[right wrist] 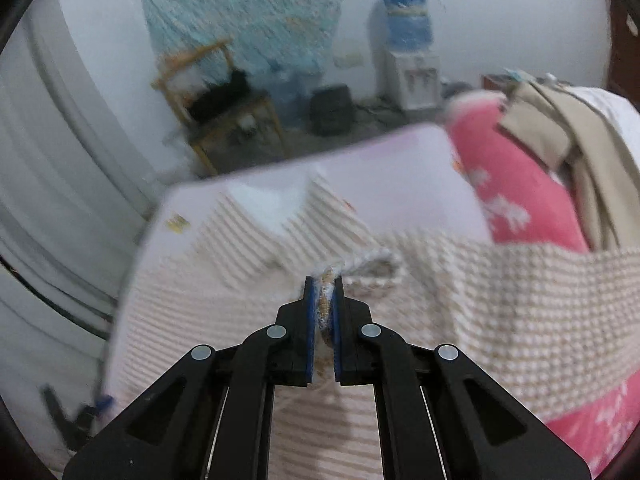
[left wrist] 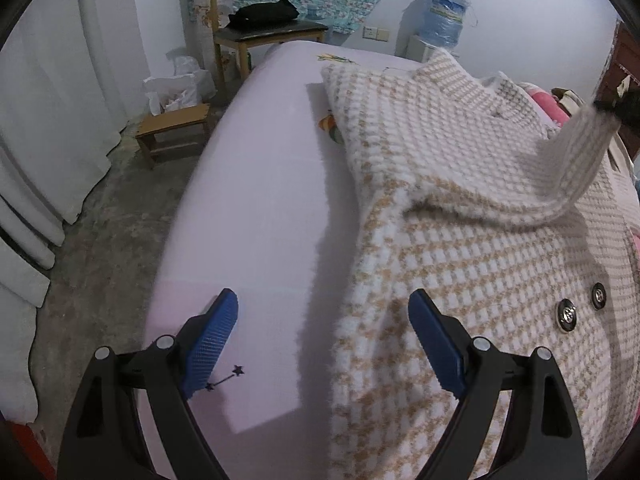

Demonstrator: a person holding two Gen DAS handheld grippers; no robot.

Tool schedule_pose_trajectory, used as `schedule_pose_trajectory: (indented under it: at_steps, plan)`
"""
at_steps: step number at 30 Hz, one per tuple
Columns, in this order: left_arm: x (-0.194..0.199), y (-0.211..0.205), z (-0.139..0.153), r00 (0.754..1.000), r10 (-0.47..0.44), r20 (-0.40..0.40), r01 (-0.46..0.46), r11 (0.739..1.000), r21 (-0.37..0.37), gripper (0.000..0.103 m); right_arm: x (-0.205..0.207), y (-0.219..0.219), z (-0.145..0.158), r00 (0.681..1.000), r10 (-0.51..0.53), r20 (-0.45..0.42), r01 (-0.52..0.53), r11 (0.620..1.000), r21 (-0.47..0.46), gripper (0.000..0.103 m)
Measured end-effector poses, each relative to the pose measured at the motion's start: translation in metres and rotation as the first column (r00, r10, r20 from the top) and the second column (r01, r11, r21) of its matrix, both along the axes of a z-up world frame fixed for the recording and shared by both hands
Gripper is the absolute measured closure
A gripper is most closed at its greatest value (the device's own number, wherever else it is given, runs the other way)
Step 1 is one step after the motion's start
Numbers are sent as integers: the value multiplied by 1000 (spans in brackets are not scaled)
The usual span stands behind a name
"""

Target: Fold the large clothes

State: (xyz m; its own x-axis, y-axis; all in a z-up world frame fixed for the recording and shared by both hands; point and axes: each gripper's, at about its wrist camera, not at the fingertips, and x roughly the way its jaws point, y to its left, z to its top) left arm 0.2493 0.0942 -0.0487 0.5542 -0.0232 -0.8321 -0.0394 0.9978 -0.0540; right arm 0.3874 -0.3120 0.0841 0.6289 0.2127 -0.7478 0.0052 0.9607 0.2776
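Your right hand-held gripper [right wrist: 323,280] pinches the coat [left wrist: 460,208] sleeve.
Your left hand-held gripper [left wrist: 323,300] gapes wide at six o'clock; bare bed [left wrist: 260,184] runs toward eleven.

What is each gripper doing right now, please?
Left gripper: open, holding nothing, above the edge of the fuzzy beige-and-white houndstooth coat.
Right gripper: closed on a lifted part of that coat, apparently a sleeve.
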Motion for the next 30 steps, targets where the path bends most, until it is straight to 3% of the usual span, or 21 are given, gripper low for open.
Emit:
schedule_pose_trajectory:
  at_steps: [3,5,6,7,8,10,12,15,18,22,24,28,30]
  plan:
    - [1,8,0,1000,30,1,-29,1000,-3,18,-13,4,15,997,29,66,-28,1000,-2,98]
    - [1,12,0,999,38,2,-38,999,-14,18,-17,-6,6,999,16,52,-15,1000,-22,94]
    - [1,14,0,999,41,3,-40,999,-17,18,-18,-13,-4,1000,1,23,0,999,-32,94]
    - [0,15,0,999,41,4,-41,999,-18,18,-19,-25,-21,999,-28,-31,26,998,-51,87]
    - [0,16,1,999,42,4,-42,999,-20,18,-19,-38,-38,994,-56,-92,50,997,-64,74]
    - [-1,17,1,999,43,4,-43,999,-21,18,-24,-62,-62,976,-131,-174,119,990,-78,65]
    - [-1,15,2,999,35,10,-34,999,-7,18,-33,-88,-75,960,-201,-196,197,980,-39,65]
    - [6,9,7,1000,5,10,-5,1000,7,18,-42,-98,-74,958,-219,-185,227,974,20,61]
    - [24,-8,9,999,-44,8,43,997,59,18,-40,-82,-71,969,-180,-169,181,983,-6,61]
    - [48,-6,6,1000,10,5,-11,996,92,16,-36,-53,-70,985,-100,-139,97,995,-26,61]
    - [51,5,4,999,37,-11,-37,999,32,16,-38,-50,-70,987,-89,-132,85,996,-30,61]
    - [46,15,2,997,71,1,-71,997,13,16,-39,-52,-72,988,-100,-121,93,993,-68,61]
    - [46,19,1,996,90,0,-90,996,-9,16,-32,-54,-76,988,-101,-114,93,993,-73,72]
